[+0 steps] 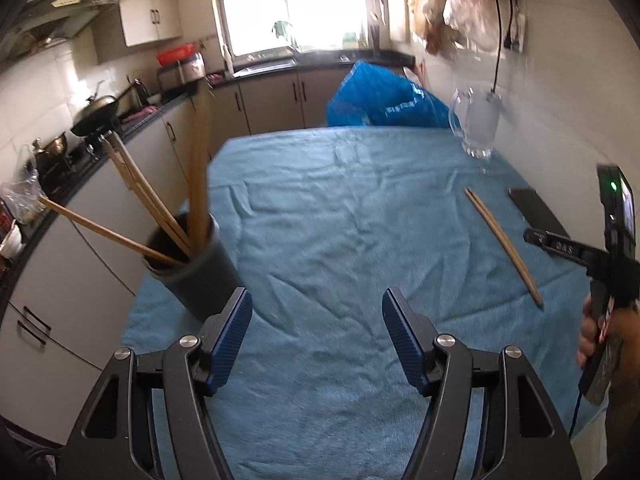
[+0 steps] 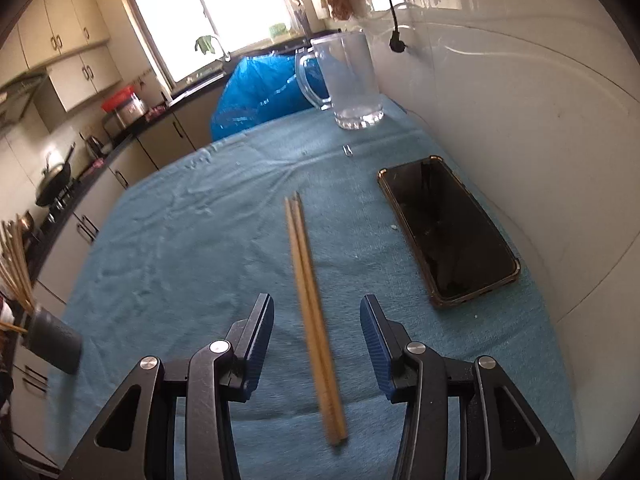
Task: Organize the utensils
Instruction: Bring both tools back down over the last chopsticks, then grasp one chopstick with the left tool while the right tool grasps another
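A pair of wooden chopsticks point(image 2: 312, 308) lies flat on the blue cloth point(image 2: 180, 248); it also shows in the left wrist view point(image 1: 502, 244) at the right. My right gripper point(image 2: 317, 332) is open, its jaws standing either side of the pair's near half, just above the cloth. A dark holder cup point(image 1: 192, 268) with several chopsticks stands at the table's left edge; it also shows in the right wrist view point(image 2: 54, 344). My left gripper point(image 1: 317, 320) is open and empty, just right of the cup.
A black phone point(image 2: 448, 232) lies right of the chopsticks, near the white wall. A glass mug point(image 2: 348, 80) stands at the far right; a blue bag point(image 2: 260, 92) sits behind the table. Kitchen counters run along the left.
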A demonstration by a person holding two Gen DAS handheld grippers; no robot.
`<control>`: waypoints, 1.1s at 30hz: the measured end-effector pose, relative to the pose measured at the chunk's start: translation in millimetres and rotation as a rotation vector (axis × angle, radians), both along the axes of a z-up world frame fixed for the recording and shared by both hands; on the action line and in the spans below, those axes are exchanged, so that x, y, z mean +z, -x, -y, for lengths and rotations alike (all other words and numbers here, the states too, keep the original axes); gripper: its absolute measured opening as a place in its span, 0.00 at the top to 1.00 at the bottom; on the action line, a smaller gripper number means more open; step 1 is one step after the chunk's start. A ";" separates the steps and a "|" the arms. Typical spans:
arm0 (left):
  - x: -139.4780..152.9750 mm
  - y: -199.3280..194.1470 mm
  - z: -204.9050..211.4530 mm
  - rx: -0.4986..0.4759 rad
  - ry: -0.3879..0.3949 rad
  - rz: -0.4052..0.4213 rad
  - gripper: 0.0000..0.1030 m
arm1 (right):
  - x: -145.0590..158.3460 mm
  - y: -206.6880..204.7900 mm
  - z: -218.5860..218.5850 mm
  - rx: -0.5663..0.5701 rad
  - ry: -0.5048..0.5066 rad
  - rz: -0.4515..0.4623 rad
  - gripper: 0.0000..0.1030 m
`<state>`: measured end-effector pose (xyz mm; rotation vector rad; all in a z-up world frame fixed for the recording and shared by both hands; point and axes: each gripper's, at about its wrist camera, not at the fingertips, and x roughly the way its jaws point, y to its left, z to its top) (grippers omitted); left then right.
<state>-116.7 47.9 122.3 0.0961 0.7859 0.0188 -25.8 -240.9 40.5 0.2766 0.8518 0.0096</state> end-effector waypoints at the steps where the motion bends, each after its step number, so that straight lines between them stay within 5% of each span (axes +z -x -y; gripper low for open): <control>1: -4.5 -1.3 1.0 -0.004 0.001 -0.012 0.35 | -3.2 -2.0 -1.7 0.006 0.011 -0.008 0.53; 3: -9.9 -2.8 0.3 -0.009 0.007 -0.027 0.35 | -11.7 -9.9 -5.7 0.024 0.048 -0.033 0.56; 10: -16.9 -6.6 -12.8 0.018 0.033 -0.041 0.35 | -25.8 -33.5 -11.4 0.018 0.052 -0.102 0.94; 18: -27.1 -8.2 -23.1 0.043 0.062 -0.071 0.35 | -24.6 -25.5 -69.6 0.147 -0.036 -0.139 0.95; 22: -29.1 -6.8 -27.8 0.056 0.069 -0.079 0.35 | -25.6 -21.0 -86.5 0.183 0.015 -0.120 0.95; 29: -34.9 -6.1 -23.9 0.041 0.085 -0.096 0.35 | -27.6 -18.0 -48.6 0.022 0.185 -0.142 0.94; 33: -40.0 -12.2 -9.2 0.000 0.111 -0.125 0.35 | -26.2 -8.5 -31.8 0.028 0.146 -0.143 0.91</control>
